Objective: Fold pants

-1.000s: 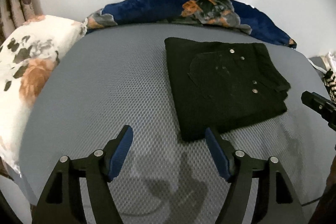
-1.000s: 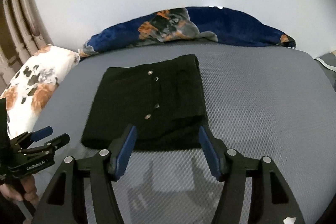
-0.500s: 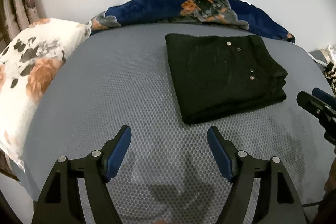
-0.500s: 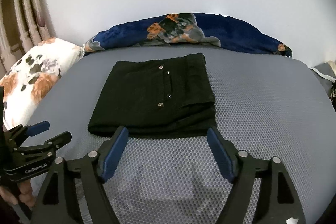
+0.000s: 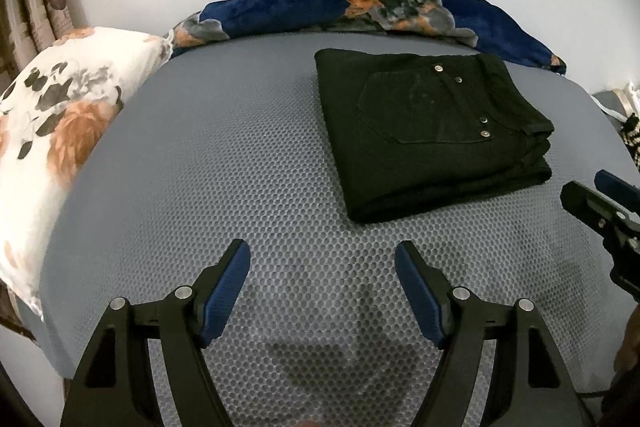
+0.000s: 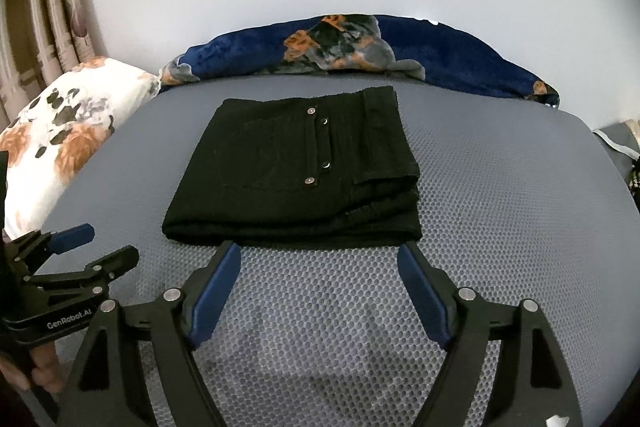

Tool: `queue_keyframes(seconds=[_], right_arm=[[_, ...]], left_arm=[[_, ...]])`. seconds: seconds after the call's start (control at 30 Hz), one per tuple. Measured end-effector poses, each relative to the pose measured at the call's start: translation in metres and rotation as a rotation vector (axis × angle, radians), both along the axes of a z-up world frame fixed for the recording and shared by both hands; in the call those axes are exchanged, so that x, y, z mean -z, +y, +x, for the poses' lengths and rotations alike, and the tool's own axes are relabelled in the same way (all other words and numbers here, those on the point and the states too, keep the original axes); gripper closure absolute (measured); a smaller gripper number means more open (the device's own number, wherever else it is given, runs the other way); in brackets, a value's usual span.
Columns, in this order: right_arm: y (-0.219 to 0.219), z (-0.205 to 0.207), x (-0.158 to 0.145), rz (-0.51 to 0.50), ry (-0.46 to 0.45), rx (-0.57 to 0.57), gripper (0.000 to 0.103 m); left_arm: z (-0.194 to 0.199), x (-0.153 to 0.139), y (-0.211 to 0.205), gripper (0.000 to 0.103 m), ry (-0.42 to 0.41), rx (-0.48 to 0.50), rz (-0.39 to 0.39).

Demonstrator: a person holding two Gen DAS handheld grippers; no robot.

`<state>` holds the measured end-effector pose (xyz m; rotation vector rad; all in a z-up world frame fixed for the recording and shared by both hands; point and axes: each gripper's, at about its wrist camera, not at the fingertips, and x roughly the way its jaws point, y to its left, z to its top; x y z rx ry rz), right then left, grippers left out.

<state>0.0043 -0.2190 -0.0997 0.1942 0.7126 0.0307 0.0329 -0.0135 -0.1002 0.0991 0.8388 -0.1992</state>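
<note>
We are seeing the pants (image 6: 294,175) lying fully folded on the bed (image 6: 500,187); the left hand-held gripper (image 5: 322,267) is hanging wide and empty, the right hand-held gripper (image 6: 320,263) is opening, nothing between its jaws.

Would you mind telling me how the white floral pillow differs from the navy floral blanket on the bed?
The white floral pillow is pale with orange and grey blooms; the navy floral blanket is dark blue. The pillow sits plump at the mattress's left edge, whereas the blanket lies bunched in a long band along the wall. Both carry orange flowers and lie apart from the folded black pants.
</note>
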Motion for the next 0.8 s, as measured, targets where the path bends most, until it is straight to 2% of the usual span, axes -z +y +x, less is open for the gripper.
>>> queue_keyframes(seconds=[0.8], right_arm=[[0.005,0.002,0.012,0.014,0.036,-0.011,0.023]], left_arm=[[-0.001,0.001,-0.004,0.028,-0.01,-0.005,0.032]])
